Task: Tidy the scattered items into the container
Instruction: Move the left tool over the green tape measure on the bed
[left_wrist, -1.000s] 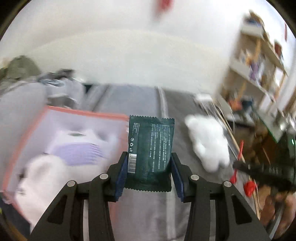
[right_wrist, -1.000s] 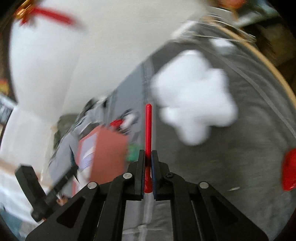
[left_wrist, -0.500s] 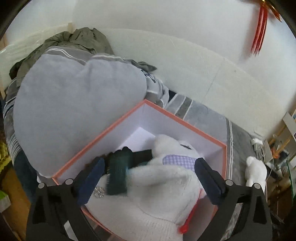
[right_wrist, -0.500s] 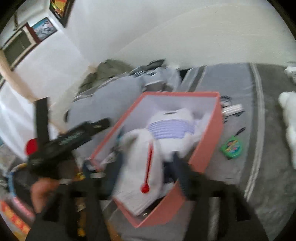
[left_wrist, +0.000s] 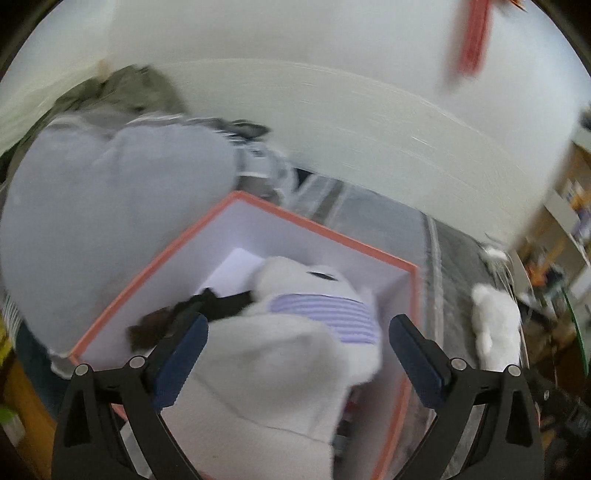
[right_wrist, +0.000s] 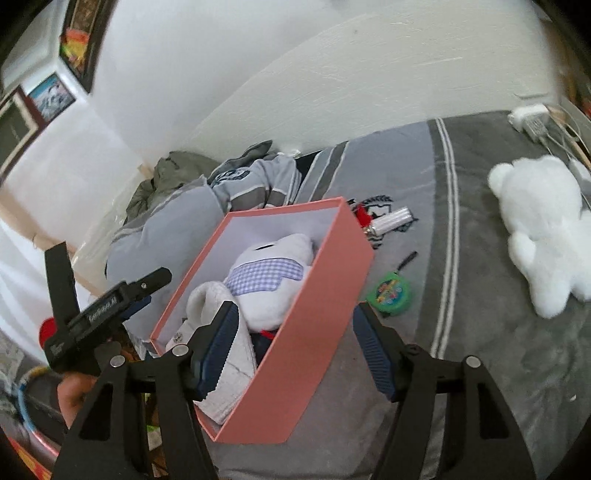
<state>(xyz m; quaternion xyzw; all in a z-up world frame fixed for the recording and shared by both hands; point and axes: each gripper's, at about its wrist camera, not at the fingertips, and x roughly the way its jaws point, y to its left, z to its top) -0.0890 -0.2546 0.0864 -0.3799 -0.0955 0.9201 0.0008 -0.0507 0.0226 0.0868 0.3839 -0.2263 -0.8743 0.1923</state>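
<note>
Both spread wide, gripping nothing: left gripper (left_wrist: 297, 354) and right gripper (right_wrist: 295, 345) above the pink box (right_wrist: 314, 332). Beyond the right gripper, on the bed: green round case (right_wrist: 389, 295), white plush bear (right_wrist: 543, 229).

Soft daylight, left view motion-blurred, right view sharper, fisheye-warped edges

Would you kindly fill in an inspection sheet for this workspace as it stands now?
Surface: grey striped bedding, soft and uneven.
Job's things: pink box holds a white plush with checked patch and white cloth; white teddy, green round tin, white tube and small black stick lie outside.
Clutter: heart cushion, crumpled clothes.
Grippers: left gripper and right gripper both open, empty, over the box.
Cables: white charger with cord at far edge.
Surroundings: white wall, framed pictures.
</note>
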